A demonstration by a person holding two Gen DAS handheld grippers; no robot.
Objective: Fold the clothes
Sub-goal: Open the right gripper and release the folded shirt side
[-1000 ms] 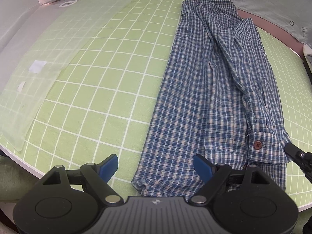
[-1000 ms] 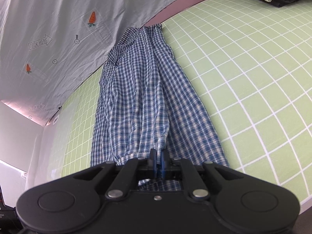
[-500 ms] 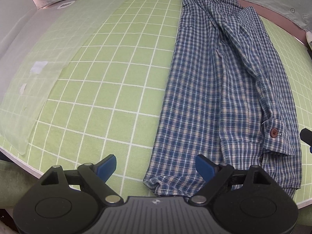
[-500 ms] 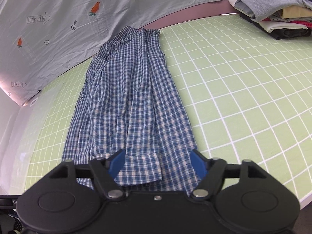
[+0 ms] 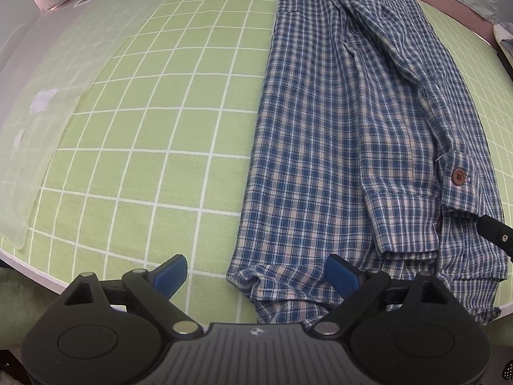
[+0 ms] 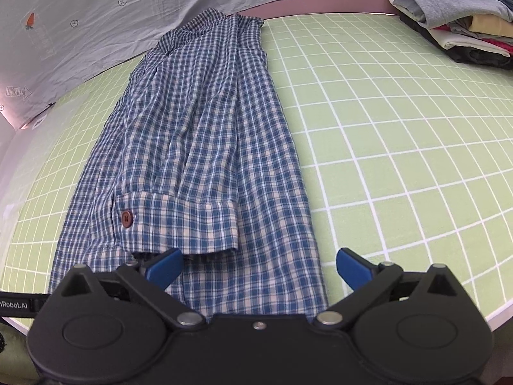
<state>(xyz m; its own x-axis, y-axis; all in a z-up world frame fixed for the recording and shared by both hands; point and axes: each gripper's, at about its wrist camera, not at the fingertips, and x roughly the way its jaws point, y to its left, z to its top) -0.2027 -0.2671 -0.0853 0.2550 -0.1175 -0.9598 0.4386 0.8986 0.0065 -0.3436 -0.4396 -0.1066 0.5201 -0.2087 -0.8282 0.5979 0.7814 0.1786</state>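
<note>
I have both tongs released, jaws spread wide and gripping nothing: the left gripper (image 5: 255, 277) hangs over the near left corner of the plaid shirt (image 5: 336, 128), the right gripper (image 6: 258, 264) over its near right side. The shirt lies on the green gridded mat (image 5: 160, 112) as a long narrow strip, running from the mat's near edge to its far edge, with both sides turned in and a buttoned cuff (image 6: 179, 224) resting on top close to the hem. A stack of folded clothes (image 6: 455, 16) sits at the far right corner. My judgement is that the lengthwise folds are in and a crosswise fold of the hem toward the collar is what remains. To do it well, I would bite both near corners through all layers, catching the loose cuff's neighbour layers evenly, lift level, and carry both together so the strip does not skew or spill open
</note>
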